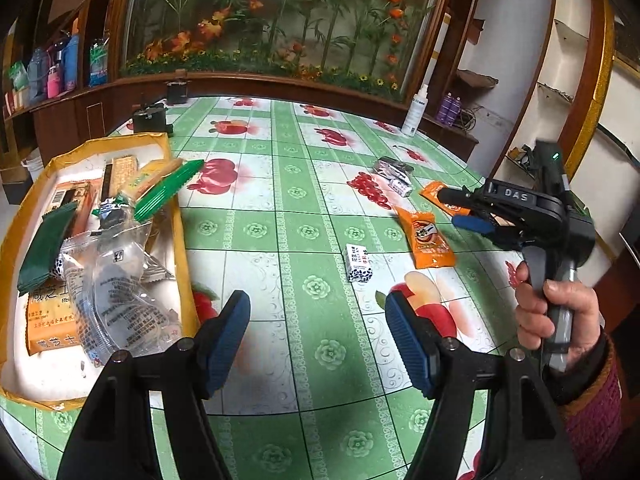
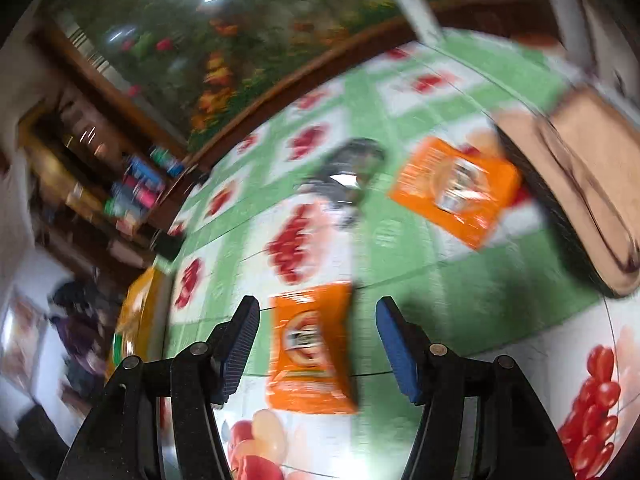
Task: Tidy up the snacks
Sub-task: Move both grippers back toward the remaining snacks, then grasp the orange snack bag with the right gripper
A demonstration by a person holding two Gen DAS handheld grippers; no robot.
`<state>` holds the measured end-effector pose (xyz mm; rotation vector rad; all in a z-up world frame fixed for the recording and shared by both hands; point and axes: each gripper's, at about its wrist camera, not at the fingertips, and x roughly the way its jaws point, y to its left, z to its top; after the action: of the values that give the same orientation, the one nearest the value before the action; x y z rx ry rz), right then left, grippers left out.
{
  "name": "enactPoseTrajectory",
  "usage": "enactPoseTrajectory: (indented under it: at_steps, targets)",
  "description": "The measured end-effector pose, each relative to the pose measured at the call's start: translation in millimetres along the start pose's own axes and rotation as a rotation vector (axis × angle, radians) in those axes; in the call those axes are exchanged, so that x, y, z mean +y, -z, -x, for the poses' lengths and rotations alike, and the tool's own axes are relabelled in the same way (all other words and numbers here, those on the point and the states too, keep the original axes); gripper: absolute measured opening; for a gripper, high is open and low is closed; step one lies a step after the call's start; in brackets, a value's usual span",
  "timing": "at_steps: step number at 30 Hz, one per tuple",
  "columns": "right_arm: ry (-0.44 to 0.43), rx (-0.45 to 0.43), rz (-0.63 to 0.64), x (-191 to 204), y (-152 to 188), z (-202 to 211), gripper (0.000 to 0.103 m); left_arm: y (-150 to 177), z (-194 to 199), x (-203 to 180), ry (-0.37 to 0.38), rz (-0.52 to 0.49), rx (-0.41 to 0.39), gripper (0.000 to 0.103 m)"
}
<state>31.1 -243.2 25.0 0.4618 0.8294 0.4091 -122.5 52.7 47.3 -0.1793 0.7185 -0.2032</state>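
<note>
I am lining up the right gripper (image 2: 316,344), jaws apart and gripping nothing, over an orange snack packet (image 2: 310,350) lying right of the yellow tray (image 1: 180,240), while the left gripper (image 1: 318,338) is hovering wide and empty beside that tray.

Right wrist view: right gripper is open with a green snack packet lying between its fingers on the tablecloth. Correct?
Not quite. The packet is orange, not green; the right wrist view shows it, though blurred. The rest holds: the right gripper is open, its pads clear of the packet, which lies on the tablecloth.
</note>
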Motion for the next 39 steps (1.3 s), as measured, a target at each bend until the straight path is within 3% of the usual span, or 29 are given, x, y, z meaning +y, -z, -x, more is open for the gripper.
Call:
enactPoseTrajectory:
  at_steps: [3,5,8,10,11,14,19,23,24,25,29,31,32,34,38,39]
  targets:
    - [-0.051,0.010,0.152,41,14,-6,0.064,1,3,4,-0.011,0.004,-0.016,0.069]
    - [-0.070,0.053,0.207,59,24,-16,0.058,0,7,7,-0.017,0.006,-0.030,0.069]
    - [0.041,0.043,0.224,69,28,-23,0.057,-1,8,8,-0.010,0.003,-0.023,0.064]
    - [0.149,0.019,0.201,60,22,-21,0.057,-2,6,2,-0.009,-0.025,0.002,0.048]
    - [0.205,0.017,0.180,50,18,-21,0.057,-3,5,-2,-0.002,-0.039,0.012,0.046]
    - [0.253,0.043,0.131,32,16,-24,0.058,-5,0,-12,0.031,-0.050,0.034,0.046]
    - [0.289,0.093,0.145,31,18,-37,0.071,-10,-13,-19,0.073,-0.018,0.087,0.061]
    - [0.352,0.112,0.239,42,20,-49,0.072,-15,-24,-26,0.068,-0.024,0.117,0.071]
    - [0.359,0.114,0.264,44,21,-52,0.070,-17,-28,-27,0.063,-0.027,0.124,0.071]
    - [0.365,0.113,0.285,46,21,-54,0.054,-19,-32,-29,0.057,-0.032,0.134,0.071]
    - [0.361,0.091,0.351,52,23,-54,0.039,-25,-54,-35,0.030,-0.038,0.177,0.071]
    - [0.346,0.060,0.325,49,21,-47,0.038,-28,-68,-38,0.012,-0.040,0.200,0.070]
    - [0.336,0.047,0.304,45,19,-43,0.038,-29,-75,-40,-0.014,-0.046,0.216,0.068]
    - [0.303,0.032,0.263,39,16,-38,0.038,-30,-93,-42,-0.040,-0.056,0.263,0.043]
    - [0.270,0.018,0.212,30,13,-32,0.038,-32,-107,-49,-0.084,-0.088,0.256,0.040]
    - [0.265,0.017,0.207,30,12,-31,0.038,-32,-108,-50,-0.093,-0.088,0.245,0.031]
